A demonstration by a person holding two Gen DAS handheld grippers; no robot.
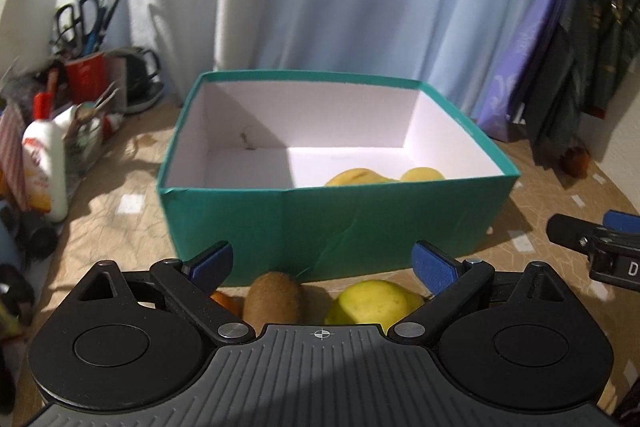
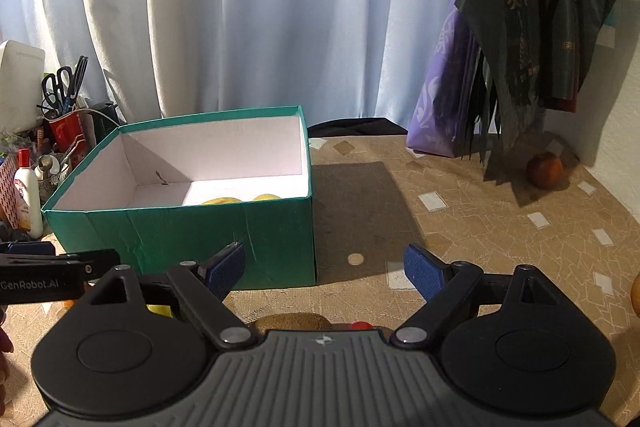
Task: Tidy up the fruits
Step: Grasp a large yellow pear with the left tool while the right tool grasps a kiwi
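Note:
A teal box (image 1: 332, 223) with a white inside stands on the table and holds two yellow fruits (image 1: 360, 177); it also shows in the right wrist view (image 2: 192, 235). My left gripper (image 1: 322, 265) is open and empty, just in front of the box, above a brown kiwi (image 1: 273, 297), a yellow-green apple (image 1: 372, 303) and a partly hidden orange fruit (image 1: 228, 301). My right gripper (image 2: 324, 269) is open and empty, right of the box's front corner, above a kiwi (image 2: 292, 321) and a small red thing (image 2: 360, 325).
Scissors in a red cup (image 1: 86, 67), a white bottle (image 1: 46, 171) and clutter stand at the left. Purple and dark bags (image 2: 520, 67) hang at the right, with a reddish fruit (image 2: 545, 170) under them. An orange fruit (image 2: 635, 295) shows at the right edge.

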